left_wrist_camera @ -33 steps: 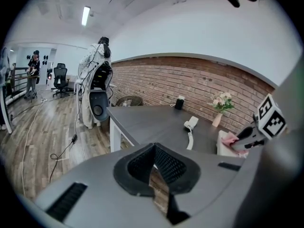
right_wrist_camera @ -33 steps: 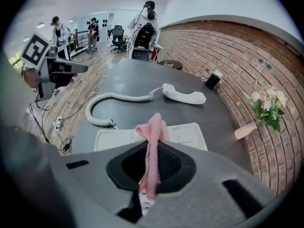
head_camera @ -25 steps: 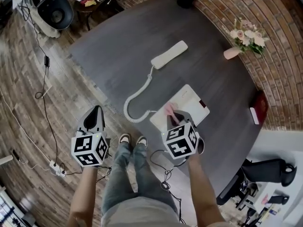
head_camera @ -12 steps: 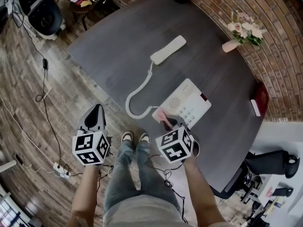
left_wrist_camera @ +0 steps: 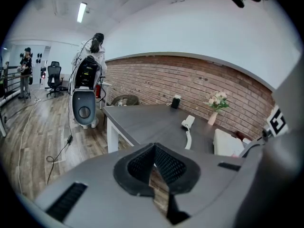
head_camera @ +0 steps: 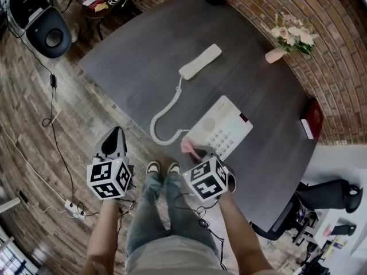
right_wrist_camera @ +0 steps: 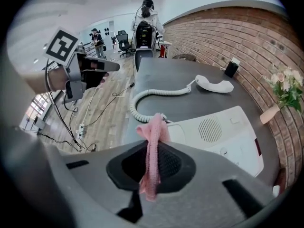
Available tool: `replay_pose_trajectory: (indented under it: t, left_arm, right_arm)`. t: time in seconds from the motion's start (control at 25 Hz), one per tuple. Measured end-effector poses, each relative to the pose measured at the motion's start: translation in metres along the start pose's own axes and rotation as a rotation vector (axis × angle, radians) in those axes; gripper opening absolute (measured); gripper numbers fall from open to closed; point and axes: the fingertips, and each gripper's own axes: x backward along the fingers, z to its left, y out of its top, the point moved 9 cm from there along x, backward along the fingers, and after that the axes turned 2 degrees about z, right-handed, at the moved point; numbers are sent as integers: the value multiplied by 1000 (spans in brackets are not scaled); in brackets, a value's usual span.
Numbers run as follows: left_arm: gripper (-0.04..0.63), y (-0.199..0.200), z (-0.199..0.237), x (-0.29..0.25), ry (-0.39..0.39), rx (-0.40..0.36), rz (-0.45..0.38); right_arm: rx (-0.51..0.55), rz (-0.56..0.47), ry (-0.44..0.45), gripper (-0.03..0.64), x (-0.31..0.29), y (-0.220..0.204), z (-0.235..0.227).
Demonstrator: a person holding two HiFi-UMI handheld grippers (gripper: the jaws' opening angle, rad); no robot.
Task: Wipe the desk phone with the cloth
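The right hand-held gripper [head_camera: 193, 152] pinches the cloth [head_camera: 187, 146] at the near corner of the phone [head_camera: 221, 128]. Wiping seems unfinished, and the handset [head_camera: 199, 62] probably remains. The left hand-held gripper [head_camera: 113, 143] is pressed together, empty.

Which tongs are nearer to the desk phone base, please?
Right. The right tongs, gripping the pink cloth, sit at the desk phone base's near corner; the left tongs hang over the floor.

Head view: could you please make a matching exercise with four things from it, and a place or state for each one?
Things:
1. handset
2. cloth
3. left gripper
4. flower vase

Places or states:
a. shut and empty, over the floor
b. pinched in the right gripper
c. lying on the desk, off the phone base
d. beside the brick wall

Pairs: 1-c, 2-b, 3-a, 4-d
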Motion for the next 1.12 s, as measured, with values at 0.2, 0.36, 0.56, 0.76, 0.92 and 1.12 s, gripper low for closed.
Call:
replay_pose_trajectory:
  t: [0.2, 0.36, 0.56, 0.76, 0.92, 1.12]
  left_arm:
    - [3, 10, -10, -5, -15, -3, -17]
    - [3, 19, -29, -10, -37, -18, -22]
    - [3, 31, -58, -20, -76, -35, -32]
    - [3, 40, -84, -32, -98, -55, -35]
    - [3, 45, -100, -43, -103, -61, -35]
    - [3, 49, -117, -55, -106, -64, -32]
  right_arm:
    - [-26, -33, 6, 20, 15, -2, -5]
    - [-36, -52, -15, 20, 32, -8, -23]
    - [-73, -66, -81, 20, 53, -21, -60]
    - [-100, -78, -153, 20, 69, -35, -102]
    - [-99, -70, -197, 20, 77, -40, -133]
    - [-42, -48, -232, 20, 77, -40, -160]
